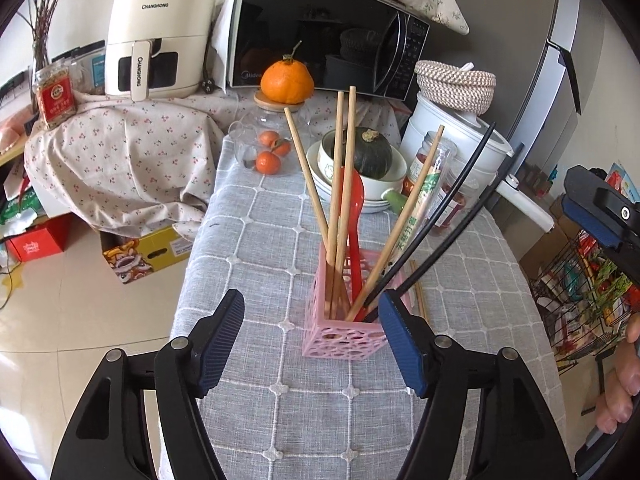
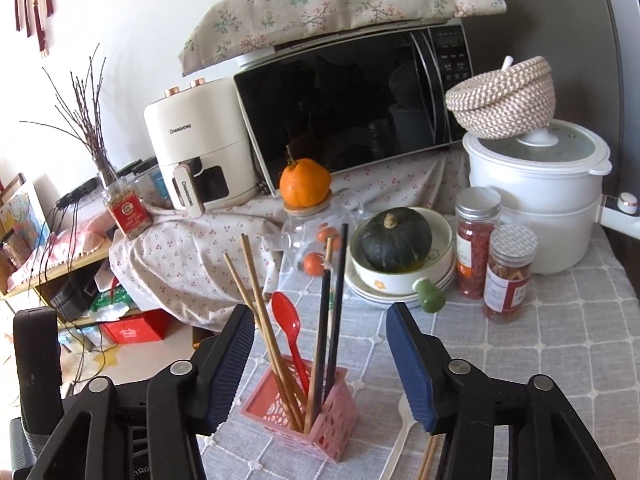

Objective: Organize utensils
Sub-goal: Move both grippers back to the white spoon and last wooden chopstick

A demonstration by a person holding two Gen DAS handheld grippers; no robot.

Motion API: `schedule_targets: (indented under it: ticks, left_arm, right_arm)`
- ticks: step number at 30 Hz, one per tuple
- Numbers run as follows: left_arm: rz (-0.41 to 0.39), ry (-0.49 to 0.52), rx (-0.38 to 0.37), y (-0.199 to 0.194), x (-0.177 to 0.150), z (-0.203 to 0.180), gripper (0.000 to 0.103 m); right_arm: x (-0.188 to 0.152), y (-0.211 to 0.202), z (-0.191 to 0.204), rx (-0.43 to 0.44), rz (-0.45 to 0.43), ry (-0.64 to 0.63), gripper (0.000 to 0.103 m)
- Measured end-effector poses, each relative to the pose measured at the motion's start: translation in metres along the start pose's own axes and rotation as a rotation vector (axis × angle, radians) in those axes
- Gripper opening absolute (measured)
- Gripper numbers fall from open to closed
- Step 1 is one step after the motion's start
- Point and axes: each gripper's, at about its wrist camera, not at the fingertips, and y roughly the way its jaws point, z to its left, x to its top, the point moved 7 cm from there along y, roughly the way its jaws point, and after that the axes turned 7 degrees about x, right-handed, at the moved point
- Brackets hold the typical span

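Left wrist view. Left hand-held gripper (image 1: 312, 326) — jaws spread wide, nothing held, poised over the near end of the surface (image 1: 256, 240), grey check cloth. Pink perforated holder (image 1: 340, 334) upright on the cloth just beyond the fingertips, beside the blue pad of the right-side finger. Inside it: wooden chopsticks (image 1: 340, 184), red spoon (image 1: 354, 216), black chopsticks (image 1: 448, 216), all leaning outward. Loose wooden chopsticks (image 1: 418, 292) flat on the cloth behind the holder. Farther back: stacked bowls with dark green squash (image 1: 372, 152), glass jar with large orange (image 1: 286, 80) on its lid, white pot (image 1: 456, 144), microwave (image 1: 320, 36), cream air fryer (image 1: 160, 36) on floral cloth. Tiled floor (image 1: 80, 280) to the left, boxes on it. Right hand-held gripper (image 1: 600, 216) at the frame's right edge; opening cannot be told here.

Right wrist view. Right hand-held gripper (image 2: 320, 354) — wide open, empty, above the holder (image 2: 308, 420). White spoon (image 2: 400, 436) and wooden sticks lying on the cloth under the right-side finger. Two spice jars (image 2: 496, 256) near the pot. Red tasselled ornament (image 2: 34, 0) on the wall, upper left.
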Motion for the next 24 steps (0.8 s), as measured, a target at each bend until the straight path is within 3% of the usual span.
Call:
schedule_targets:
  ticks: [7, 14, 20, 24]
  left_arm:
    - [0.073, 0.024, -0.023, 0.009, -0.022, -0.013, 0.081]
    - [0.144, 0.052, -0.008, 0.025, -0.041, -0.021, 0.082]
    - [0.206, 0.078, 0.096, 0.037, -0.052, -0.012, 0.082]
    - [0.233, 0.077, 0.119, 0.042, -0.055, -0.005, 0.082]
  right_arm:
    - [-0.02, -0.011, -0.036, -0.076, 0.04, 0.013, 0.076]
    - [-0.056, 0.007, -0.07, -0.172, 0.131, -0.016, 0.078]
    - [-0.081, 0.033, -0.097, -0.242, 0.21, -0.021, 0.078]
    - [-0.1, 0.056, -0.111, -0.272, 0.283, -0.027, 0.078]
